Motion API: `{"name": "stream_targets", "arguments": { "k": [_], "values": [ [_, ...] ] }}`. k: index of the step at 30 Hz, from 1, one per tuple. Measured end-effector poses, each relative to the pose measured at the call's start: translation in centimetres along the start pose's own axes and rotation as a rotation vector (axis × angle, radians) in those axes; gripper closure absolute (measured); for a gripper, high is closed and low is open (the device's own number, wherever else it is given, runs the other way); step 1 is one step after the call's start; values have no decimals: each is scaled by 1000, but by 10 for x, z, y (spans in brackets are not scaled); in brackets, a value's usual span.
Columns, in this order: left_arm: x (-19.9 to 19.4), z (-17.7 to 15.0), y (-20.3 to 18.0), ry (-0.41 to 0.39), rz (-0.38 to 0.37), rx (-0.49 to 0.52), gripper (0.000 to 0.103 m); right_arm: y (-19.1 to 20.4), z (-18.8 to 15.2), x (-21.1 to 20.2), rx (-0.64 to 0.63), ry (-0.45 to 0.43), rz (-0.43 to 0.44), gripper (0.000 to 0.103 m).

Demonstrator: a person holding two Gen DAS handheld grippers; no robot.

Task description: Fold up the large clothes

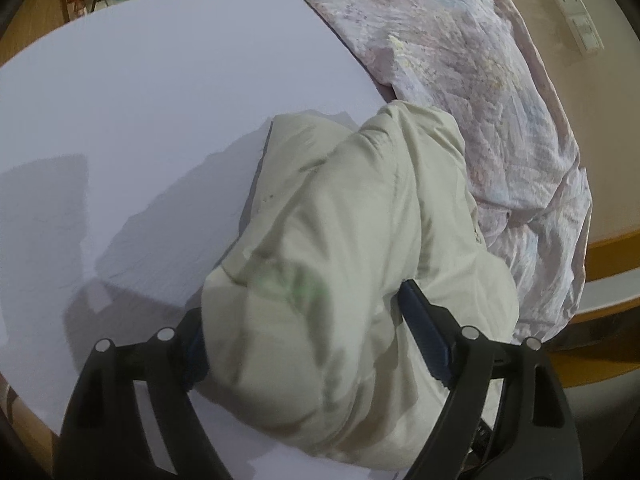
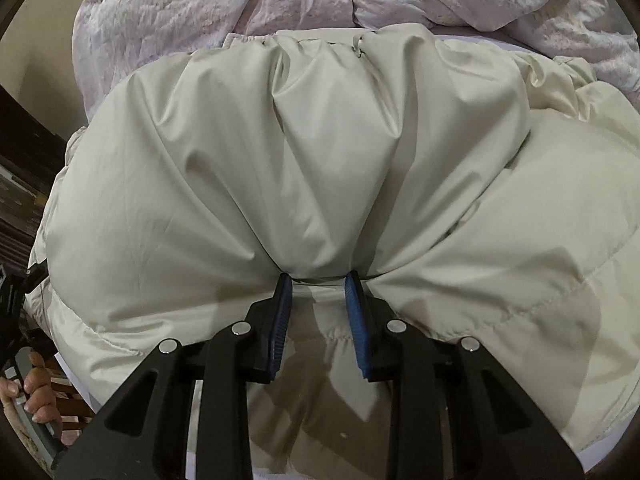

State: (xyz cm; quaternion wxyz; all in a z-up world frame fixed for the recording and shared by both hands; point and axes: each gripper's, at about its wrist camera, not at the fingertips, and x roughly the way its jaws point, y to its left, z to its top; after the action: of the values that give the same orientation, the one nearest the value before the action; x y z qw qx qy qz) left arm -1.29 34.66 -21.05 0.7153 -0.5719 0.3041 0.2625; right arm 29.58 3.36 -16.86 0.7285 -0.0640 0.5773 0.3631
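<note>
Blue-padded right gripper (image 2: 318, 276) is clamped on a pinched fold of the cream padded jacket (image 2: 304, 152).
Left gripper (image 1: 304, 320) is spread wide around the jacket's bulk on the white table (image 1: 140, 100); floral bedding (image 1: 460, 60) is seen beyond.

- The jacket (image 2: 320, 152) is a cream puffy cloth, smooth with a faint sheen, quilted with stitched seams.
- The sheet (image 1: 460, 52) at upper right is thin crinkled cloth, matt, with a pale pink and blue print.
- The table (image 1: 160, 100) top is smooth, matt, pale lavender.
- The right gripper (image 2: 319, 280) has matt black plastic arms, ribbed blue pads and shiny metal pins.
</note>
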Motion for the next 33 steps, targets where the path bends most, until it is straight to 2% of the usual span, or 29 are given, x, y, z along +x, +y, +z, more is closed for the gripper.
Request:
{"name": "stream_targets", "arguments": {
  "k": [4, 6, 8, 13, 15, 25, 33],
  "values": [
    [6, 2, 3, -1, -10, -24, 20, 0, 3, 0, 8, 18, 4, 74],
    [8, 3, 5, -7, -26, -43, 23, -1, 1, -2, 9, 16, 10, 74],
    [8, 4, 4, -9, -46, -49, 32, -3, 0, -3, 7, 11, 12, 74],
    [-3, 5, -6, -15, -101, -18, 67, -1, -3, -5, -8, -10, -2, 74],
    [-8, 6, -12, -17, -121, -7, 71, 1, -3, -4, -6, -17, -9, 74],
    [-42, 1, -68, -41, -276, 91, 75, 3, -5, -5, 12, -26, -8, 74],
    [-67, -24, -145, -33, -412, 302, 75, 1, -6, -6, 24, -23, 2, 74]
  ]
}}
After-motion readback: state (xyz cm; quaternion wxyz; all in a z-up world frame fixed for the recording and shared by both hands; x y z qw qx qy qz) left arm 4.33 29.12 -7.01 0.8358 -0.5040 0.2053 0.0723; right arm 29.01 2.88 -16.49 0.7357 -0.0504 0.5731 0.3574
